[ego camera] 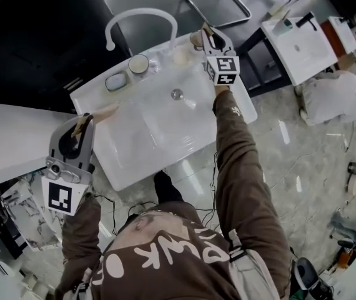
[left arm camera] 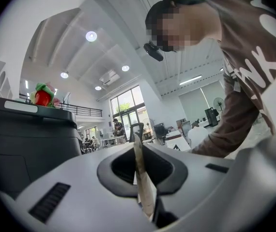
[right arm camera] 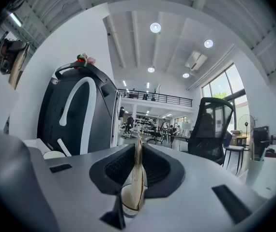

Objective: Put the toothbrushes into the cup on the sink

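Head view: right gripper point(ego camera: 210, 35) covers most of its toothbrush point(right arm camera: 138, 175); bristles indiscernible

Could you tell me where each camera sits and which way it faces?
Head view: on the person's head, steeply down at the sink; left gripper, right gripper show.
Left gripper view: on left gripper, tilted up past its toothbrush at the person.
Right gripper view: on right gripper, past its toothbrush toward the faucet.
Shared: faucet, head and right.

I see a white sink top point(ego camera: 131, 164) carrying a round cup point(ego camera: 138, 64) on its far rim, an oval dish point(ego camera: 116, 80) just left of it, and an arched faucet point(ego camera: 142, 16) behind.
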### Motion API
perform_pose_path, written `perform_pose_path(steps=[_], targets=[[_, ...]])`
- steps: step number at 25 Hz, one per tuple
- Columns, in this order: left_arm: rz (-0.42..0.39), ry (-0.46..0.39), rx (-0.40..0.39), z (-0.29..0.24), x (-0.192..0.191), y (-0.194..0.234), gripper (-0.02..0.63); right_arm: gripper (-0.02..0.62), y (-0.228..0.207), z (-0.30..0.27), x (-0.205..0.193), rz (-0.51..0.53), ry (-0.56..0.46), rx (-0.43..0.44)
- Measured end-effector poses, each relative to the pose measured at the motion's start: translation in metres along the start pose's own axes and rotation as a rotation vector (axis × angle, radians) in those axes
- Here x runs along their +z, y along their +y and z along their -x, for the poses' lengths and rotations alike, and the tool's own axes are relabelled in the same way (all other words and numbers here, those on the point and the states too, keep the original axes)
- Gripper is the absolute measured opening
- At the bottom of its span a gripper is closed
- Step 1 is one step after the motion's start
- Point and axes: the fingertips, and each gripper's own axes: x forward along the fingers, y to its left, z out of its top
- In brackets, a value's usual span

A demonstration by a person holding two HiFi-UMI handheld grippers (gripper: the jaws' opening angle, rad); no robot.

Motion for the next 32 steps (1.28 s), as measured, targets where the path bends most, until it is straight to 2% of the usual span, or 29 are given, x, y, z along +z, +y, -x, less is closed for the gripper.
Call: perform_pose_path(steps=[6, 10, 12, 14, 17, 23, 26, 32], targets=[[0.002, 0.006, -0.016, -0.021, -0.008, 0.004, 0.023, 0.058, -0.003, -0.011, -0.031, -0.005, 0.057, 0.000], [-0.020, 0.000, -0.033, -0.039, -0.012, 0.008, 0.023, 0.069, -0.006, -0.012, -0.030, 0.001, 0.047, 0.009], [-0.048, -0.001, -0.041, -0.050, -0.014, 0.012, 0.023, 0.093, -0.006, -0.009, -0.022, 0.009, 0.030, 0.032], [-0.076, -0.007, -0.048, -0.063, -0.016, 0.017, 0.023, 0.152, -0.004, -0.005, -0.011, 0.020, 0.009, 0.057], [-0.105, -0.016, -0.060, -0.083, -0.022, 0.026, 0.023, 0.179, 0.002, 0.003, 0.005, 0.045, -0.025, 0.085], [-0.080, -0.021, -0.079, -0.125, -0.050, 0.038, 0.023, 0.192, 0.006, 0.022, 0.041, 0.074, -0.110, 0.114], [-0.085, 0.001, -0.097, -0.138, -0.076, 0.038, 0.023, 0.193, 0.010, 0.036, 0.062, 0.076, -0.158, 0.115], [-0.067, 0.033, -0.131, -0.169, -0.130, 0.033, 0.023, 0.195, 0.014, 0.058, 0.082, 0.093, -0.189, 0.108]])
